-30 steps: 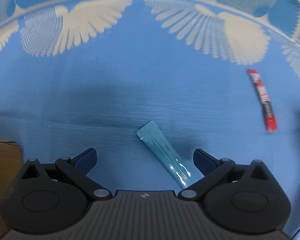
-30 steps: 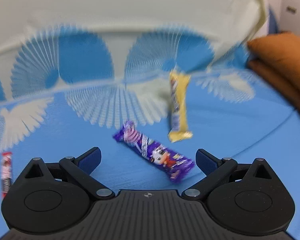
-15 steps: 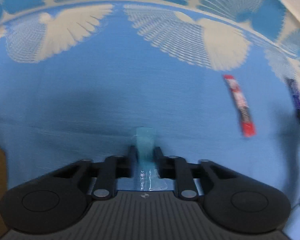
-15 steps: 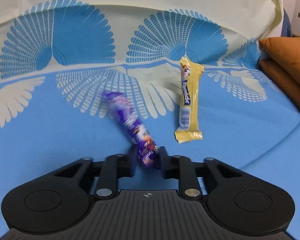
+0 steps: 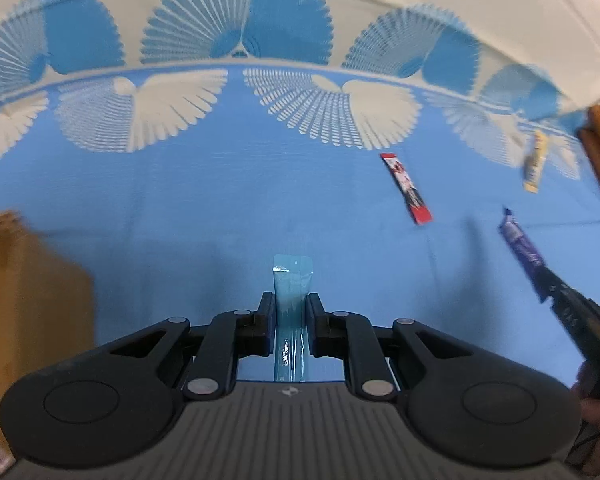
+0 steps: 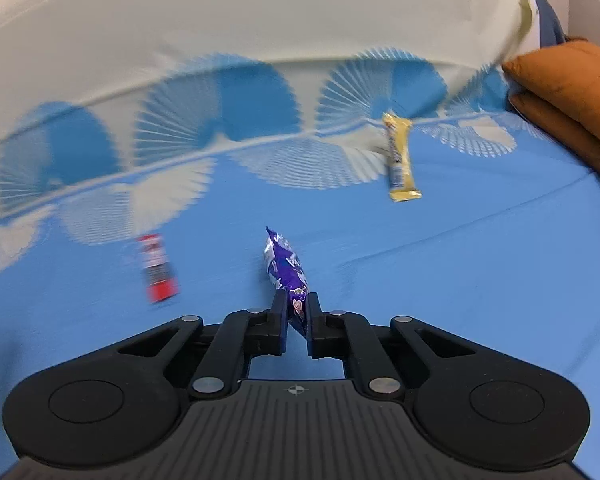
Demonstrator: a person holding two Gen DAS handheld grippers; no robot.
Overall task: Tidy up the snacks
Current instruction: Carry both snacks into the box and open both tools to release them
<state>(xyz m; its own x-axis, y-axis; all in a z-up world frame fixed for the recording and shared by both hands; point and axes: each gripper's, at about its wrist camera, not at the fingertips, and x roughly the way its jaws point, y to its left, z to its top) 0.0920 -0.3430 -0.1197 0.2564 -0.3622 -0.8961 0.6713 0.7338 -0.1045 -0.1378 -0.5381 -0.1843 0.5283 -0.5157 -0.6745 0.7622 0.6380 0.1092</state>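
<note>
**Carrying two pinched snacks toward the box**

Pinching the teal stick pack [image 5: 292, 292] between the left gripper [image 5: 291, 307] pads, jaws pressed onto its lower half, top end poking out ahead of the fingertips. Pinching the purple snack bar [image 6: 286, 270] in the right gripper [image 6: 298, 312], jaws nearly together on one crimped end, most of the wrapper sticking forward past the tips. Both packs apparently hanging clear of the blue cloth [image 5: 204, 208].

Judging the step as transport: heading, probably, for the cardboard box [image 5: 28, 280] showing blurred at the left edge of the left wrist view. Keeping the squeeze steady on both, since thin wrappers tend to slide or twist; the purple bar, gripped only at its end, looking the likelier to swing or slip. Avoiding fast swings for that reason. Keeping the two grippers apart, the right one already showing near the right edge of the left view. Lowering over the box opening before releasing rather than dropping from height.

Leaving the red stick pack [image 6: 156, 270] and the yellow bar [image 6: 400, 160] lying on the cloth, well apart, for later.
</note>
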